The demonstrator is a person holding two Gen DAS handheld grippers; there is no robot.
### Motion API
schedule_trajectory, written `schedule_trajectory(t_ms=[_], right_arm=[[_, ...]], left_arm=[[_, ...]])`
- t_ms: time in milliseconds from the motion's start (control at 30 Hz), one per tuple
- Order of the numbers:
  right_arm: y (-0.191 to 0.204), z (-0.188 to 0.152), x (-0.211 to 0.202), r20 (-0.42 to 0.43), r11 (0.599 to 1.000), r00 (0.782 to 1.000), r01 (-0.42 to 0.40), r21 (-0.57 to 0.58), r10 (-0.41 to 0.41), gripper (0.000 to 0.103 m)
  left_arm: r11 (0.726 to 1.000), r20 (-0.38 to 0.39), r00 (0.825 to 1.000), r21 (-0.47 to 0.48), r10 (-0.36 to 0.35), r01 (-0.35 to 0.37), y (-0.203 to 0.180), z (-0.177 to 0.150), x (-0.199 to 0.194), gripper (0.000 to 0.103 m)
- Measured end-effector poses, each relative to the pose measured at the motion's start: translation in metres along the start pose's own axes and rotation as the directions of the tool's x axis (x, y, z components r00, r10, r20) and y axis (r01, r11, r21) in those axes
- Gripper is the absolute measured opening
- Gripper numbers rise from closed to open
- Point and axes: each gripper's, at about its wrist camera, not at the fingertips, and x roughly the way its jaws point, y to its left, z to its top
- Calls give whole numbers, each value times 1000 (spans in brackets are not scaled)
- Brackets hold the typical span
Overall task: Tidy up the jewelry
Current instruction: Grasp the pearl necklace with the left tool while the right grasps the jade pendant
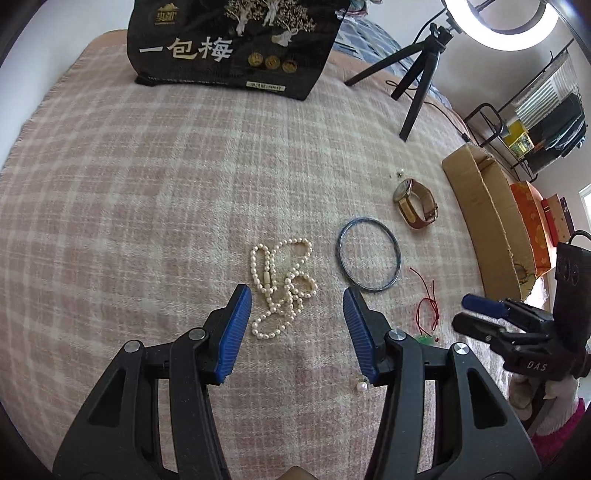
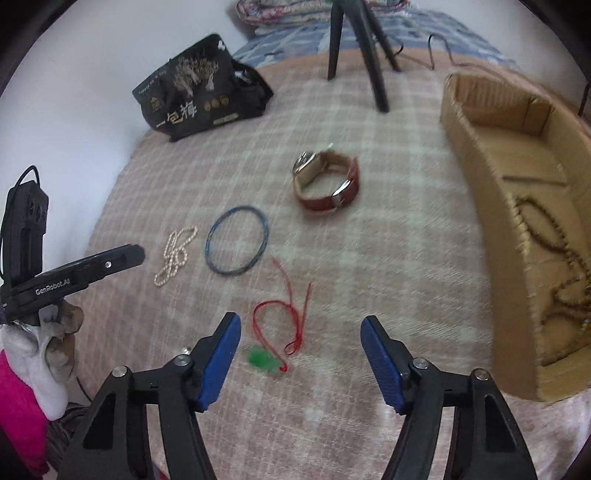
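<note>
A tangled pearl necklace (image 1: 282, 286) lies on the pink plaid blanket (image 1: 147, 206). My left gripper (image 1: 295, 291) hangs open just above it, one blue pad on each side, neither touching. Right of the pearls lie a blue bangle (image 1: 338, 251) and a brown-strapped watch (image 1: 413, 203). A loose pearl (image 1: 361, 386) sits by the right pad. In the right wrist view my right gripper (image 2: 301, 319) stands open over a red cord (image 2: 273, 302) with a green pendant (image 2: 258, 358), with nothing pressed between its pads. The bangle (image 2: 207, 248) and watch (image 2: 325, 181) lie beyond it.
An open cardboard box (image 2: 480, 166) at the right edge holds dark bead strands (image 2: 561, 258). A black snack bag (image 1: 229, 44) stands at the far side, with a tripod (image 1: 417, 74) and ring light (image 1: 502, 22) beside it. A white-gloved hand (image 2: 33, 362) holds the left gripper.
</note>
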Motion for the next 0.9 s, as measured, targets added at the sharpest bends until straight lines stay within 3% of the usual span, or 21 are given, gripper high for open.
schedule_trajectory(t_ms=[200, 600, 900], right_arm=[[17, -6, 16, -53, 996, 999, -17, -85, 13, 48], [48, -21, 33, -73, 948, 991, 86, -306, -114, 48], [54, -19, 38, -68, 922, 986, 115, -369, -150, 48]], left_arm=[[1000, -34, 999, -26, -5, 4, 5, 1, 14, 52], [999, -70, 997, -46, 21, -24, 12, 3, 35, 52], [996, -47, 996, -24, 80, -81, 2, 8, 48, 52]])
